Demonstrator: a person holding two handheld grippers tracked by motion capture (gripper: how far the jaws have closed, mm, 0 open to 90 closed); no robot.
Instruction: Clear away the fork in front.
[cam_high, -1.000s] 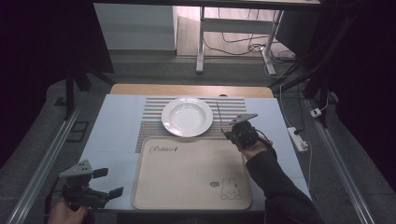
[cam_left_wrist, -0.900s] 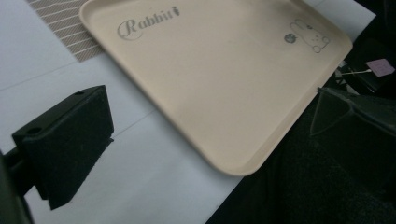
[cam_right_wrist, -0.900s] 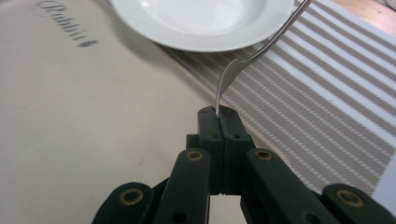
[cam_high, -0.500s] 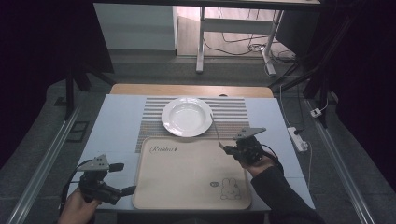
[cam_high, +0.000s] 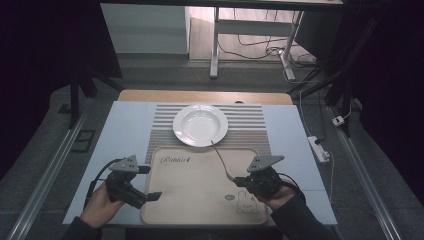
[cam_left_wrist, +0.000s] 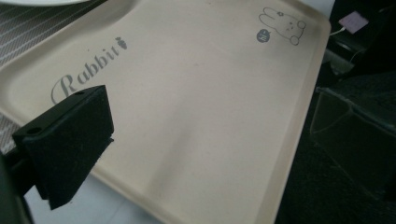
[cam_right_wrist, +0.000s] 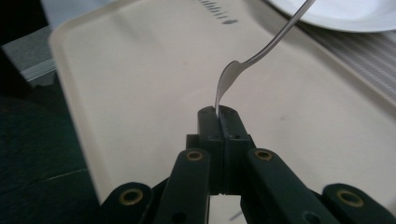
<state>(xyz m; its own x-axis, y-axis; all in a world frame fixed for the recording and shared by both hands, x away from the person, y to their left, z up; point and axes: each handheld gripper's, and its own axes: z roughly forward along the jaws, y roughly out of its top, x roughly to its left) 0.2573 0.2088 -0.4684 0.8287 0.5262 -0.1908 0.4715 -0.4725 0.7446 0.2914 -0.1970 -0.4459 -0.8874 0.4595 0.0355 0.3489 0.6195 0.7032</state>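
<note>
The table (cam_high: 125, 125) is carrying a striped mat (cam_high: 250, 120), a beige tray (cam_high: 200, 190) and a white plate (cam_high: 200, 125). The left gripper (cam_high: 145, 182) is hovering at the tray's left edge, jaws spread. The right gripper (cam_right_wrist: 219, 114) is pinching the head of a spoon (cam_right_wrist: 261, 51) above the tray, handle pointing toward the plate.

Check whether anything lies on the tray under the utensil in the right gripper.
Nothing visible does. The right gripper is clamped on the metal utensil above the tray, whose surface below is bare; the plate sits beyond the tray.
</note>
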